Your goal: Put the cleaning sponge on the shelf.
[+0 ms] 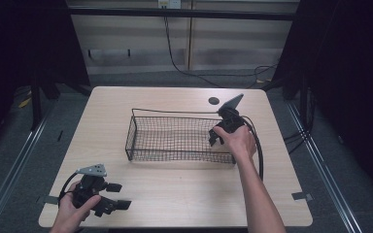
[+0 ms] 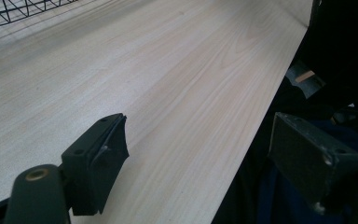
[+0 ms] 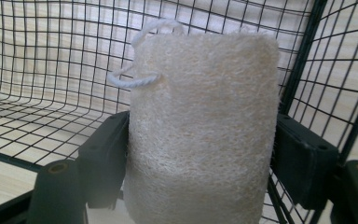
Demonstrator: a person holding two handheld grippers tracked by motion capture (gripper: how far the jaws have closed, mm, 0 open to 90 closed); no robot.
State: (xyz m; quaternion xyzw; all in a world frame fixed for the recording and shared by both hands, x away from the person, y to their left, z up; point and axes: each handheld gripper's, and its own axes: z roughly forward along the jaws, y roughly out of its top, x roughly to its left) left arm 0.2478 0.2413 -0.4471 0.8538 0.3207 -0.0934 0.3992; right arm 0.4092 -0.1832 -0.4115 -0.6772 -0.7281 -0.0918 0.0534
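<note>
Loofah pad point(image 3: 200, 135), clamped in right hand-held gripper point(image 3: 200, 158), could snag wire basket point(image 1: 175, 138) mesh at 3 o'clock; left hand-held gripper point(image 2: 205, 163) idles open.

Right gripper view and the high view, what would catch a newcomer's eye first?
The pale, fibrous loofah pad with a white cord loop stands out, clamped between the right gripper jaws inside the black wire mesh basket. The basket sits mid-table on the light wooden table. The left gripper rests open at the near left corner.

High view overlooks table point(image 1: 175, 194); right gripper view close inside basket point(image 3: 51, 93); left view skims tabletop.
</note>
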